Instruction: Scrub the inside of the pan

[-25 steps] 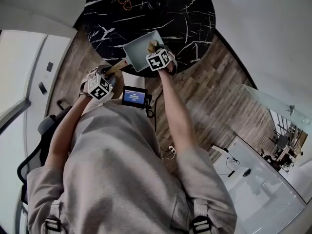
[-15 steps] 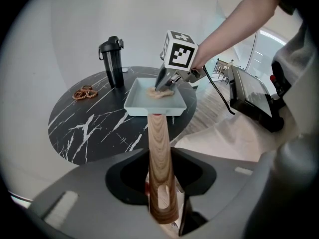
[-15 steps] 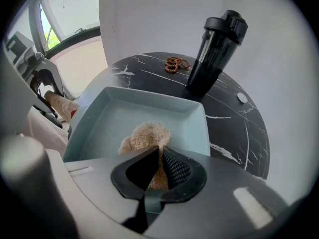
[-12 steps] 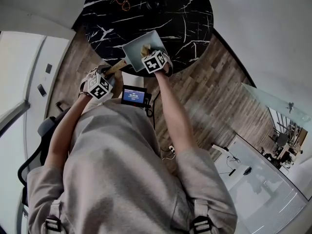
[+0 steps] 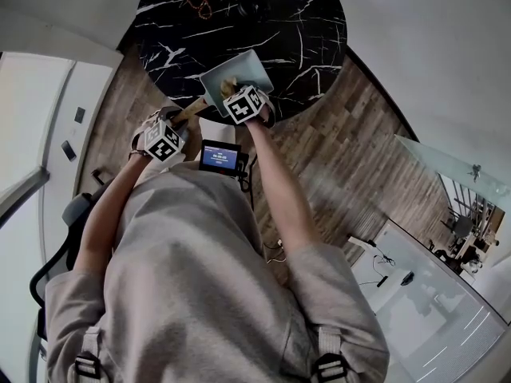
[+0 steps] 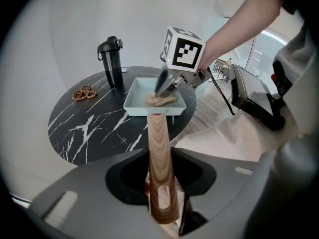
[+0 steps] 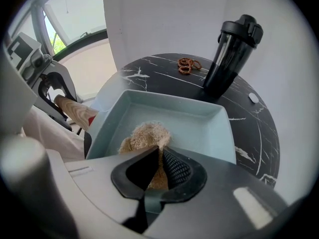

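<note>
**Two handheld grippers work a pale blue pan on a black marble bench**

Head view: Seen from above, a person leans over a round black bench (image 5: 307,30) with white veins. A square, pale blue pan (image 5: 249,65) sits at the bench's near edge. The left gripper (image 5: 180,120) is at the pan's wooden handle (image 5: 192,111), which juts out past the bench edge. The right gripper (image 5: 232,88) points down into the pan.

Left gripper view: The jaws are clamped on the handle near its end, one on each side. Beyond the pan stands a black bottle (image 6: 112,61), with a brown knotted item (image 6: 84,93) to its left.

Right gripper view: The jaws are pinched on a tan, fibrous scrubber (image 7: 144,136), which rests on the pan floor near the handle side.
</note>
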